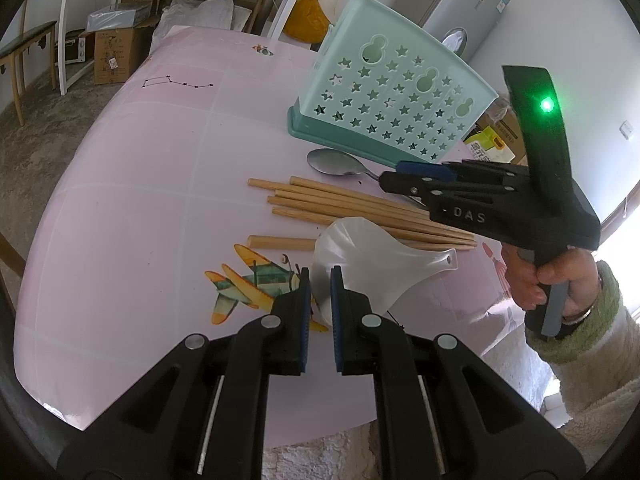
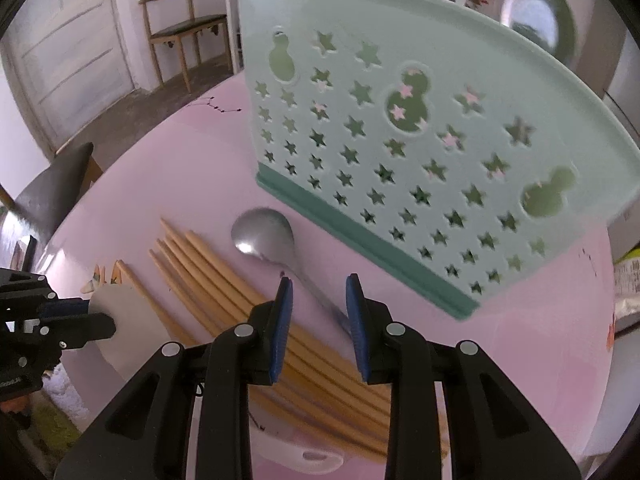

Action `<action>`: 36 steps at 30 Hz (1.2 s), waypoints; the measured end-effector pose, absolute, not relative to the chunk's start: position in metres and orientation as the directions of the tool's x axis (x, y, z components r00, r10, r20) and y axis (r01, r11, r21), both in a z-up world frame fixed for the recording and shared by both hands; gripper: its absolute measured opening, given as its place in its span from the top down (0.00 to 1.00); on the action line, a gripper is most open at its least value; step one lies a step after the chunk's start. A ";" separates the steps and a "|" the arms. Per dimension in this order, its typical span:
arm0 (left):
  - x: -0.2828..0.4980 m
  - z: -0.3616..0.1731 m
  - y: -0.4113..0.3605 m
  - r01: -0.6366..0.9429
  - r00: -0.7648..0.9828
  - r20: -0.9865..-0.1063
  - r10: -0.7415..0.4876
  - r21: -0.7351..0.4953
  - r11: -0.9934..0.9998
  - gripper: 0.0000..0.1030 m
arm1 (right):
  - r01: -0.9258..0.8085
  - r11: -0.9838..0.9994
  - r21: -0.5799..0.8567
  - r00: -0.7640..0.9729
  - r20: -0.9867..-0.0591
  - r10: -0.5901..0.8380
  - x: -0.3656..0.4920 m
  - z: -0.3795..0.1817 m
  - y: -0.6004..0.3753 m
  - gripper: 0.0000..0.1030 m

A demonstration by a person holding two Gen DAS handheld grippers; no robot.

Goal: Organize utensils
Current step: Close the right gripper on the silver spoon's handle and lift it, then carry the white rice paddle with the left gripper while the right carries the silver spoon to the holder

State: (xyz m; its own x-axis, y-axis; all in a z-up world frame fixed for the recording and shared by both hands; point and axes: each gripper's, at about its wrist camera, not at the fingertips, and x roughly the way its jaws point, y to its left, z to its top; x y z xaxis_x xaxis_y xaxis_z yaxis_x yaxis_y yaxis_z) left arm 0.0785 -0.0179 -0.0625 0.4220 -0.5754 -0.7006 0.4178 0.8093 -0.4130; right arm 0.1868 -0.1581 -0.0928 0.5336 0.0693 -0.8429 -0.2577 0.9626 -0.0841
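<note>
A mint-green utensil holder (image 1: 394, 108) with star cut-outs stands on the pink table (image 1: 160, 160); it fills the right wrist view (image 2: 420, 128). A metal spoon (image 1: 336, 162) lies in front of it (image 2: 266, 236). Several wooden chopsticks (image 1: 340, 206) lie beside the spoon (image 2: 208, 268). A translucent white plastic scoop (image 1: 360, 256) rests on them. My left gripper (image 1: 320, 276) is open with the scoop's bowl edge between its fingers. My right gripper (image 2: 318, 282) is open above the spoon's handle; it also shows in the left wrist view (image 1: 394, 174).
Chairs, cardboard boxes (image 1: 116, 52) and a white desk stand beyond the table's far edge. A grey fridge (image 1: 464, 4) is behind the holder. A wooden chair (image 2: 180, 28) and a door are in the right wrist view.
</note>
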 end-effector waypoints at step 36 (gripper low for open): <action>0.070 -0.045 -0.015 0.459 0.487 -0.611 -0.624 -0.429 0.778 0.97 | -0.321 0.846 -0.426 0.771 -0.636 -0.027 0.151 -0.050 -0.105 0.98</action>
State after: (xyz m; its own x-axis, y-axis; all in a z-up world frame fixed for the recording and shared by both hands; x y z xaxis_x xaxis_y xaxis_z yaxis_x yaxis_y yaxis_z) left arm 0.0701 -0.0149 -0.0454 0.4872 -0.6243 -0.6107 0.4588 0.7780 -0.4293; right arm 0.1515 -0.1049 -0.0500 0.7710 -0.0272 -0.6363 -0.3213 0.8460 -0.4255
